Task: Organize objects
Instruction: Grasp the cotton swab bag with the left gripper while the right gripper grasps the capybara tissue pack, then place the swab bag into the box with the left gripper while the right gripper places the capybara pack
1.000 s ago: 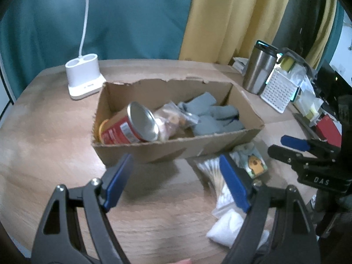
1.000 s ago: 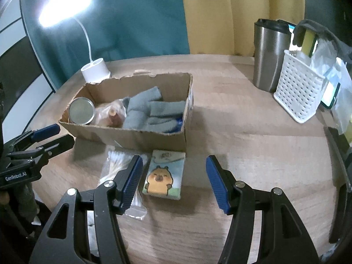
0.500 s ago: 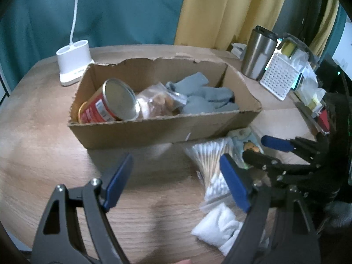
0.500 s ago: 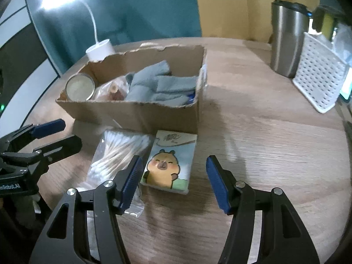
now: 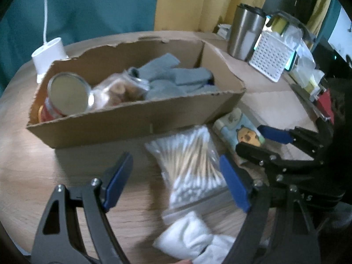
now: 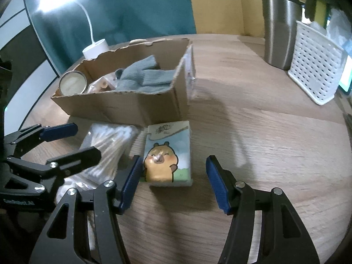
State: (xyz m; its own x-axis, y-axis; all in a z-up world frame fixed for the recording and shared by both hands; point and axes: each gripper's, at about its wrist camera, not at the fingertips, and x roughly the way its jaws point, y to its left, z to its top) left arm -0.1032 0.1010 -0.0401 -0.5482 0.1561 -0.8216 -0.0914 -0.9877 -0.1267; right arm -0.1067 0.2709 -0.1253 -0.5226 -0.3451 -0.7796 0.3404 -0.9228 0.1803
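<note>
A cardboard box (image 5: 136, 121) (image 6: 123, 105) holds a red can (image 5: 66, 94), a clear snack bag (image 5: 118, 90) and grey gloves (image 5: 176, 77). In front of it lie a bag of cotton swabs (image 5: 191, 160) (image 6: 107, 140), a tissue pack with a cartoon bear (image 6: 167, 154) (image 5: 239, 129) and a white bag of cotton pads (image 5: 191, 239). My left gripper (image 5: 176, 182) is open, just short of the cotton swabs. My right gripper (image 6: 173, 182) is open, its fingers on either side of the tissue pack's near end.
A white lamp base (image 5: 49, 52) stands behind the box at the left. A steel tumbler (image 6: 281, 30) and a white perforated basket (image 6: 314, 66) stand at the back right. Clutter lies at the table's right edge (image 5: 312, 81).
Both grippers have moved forward and lower. The left one has closed in on the cotton swabs, the right one on the tissue pack. Both stay open.
</note>
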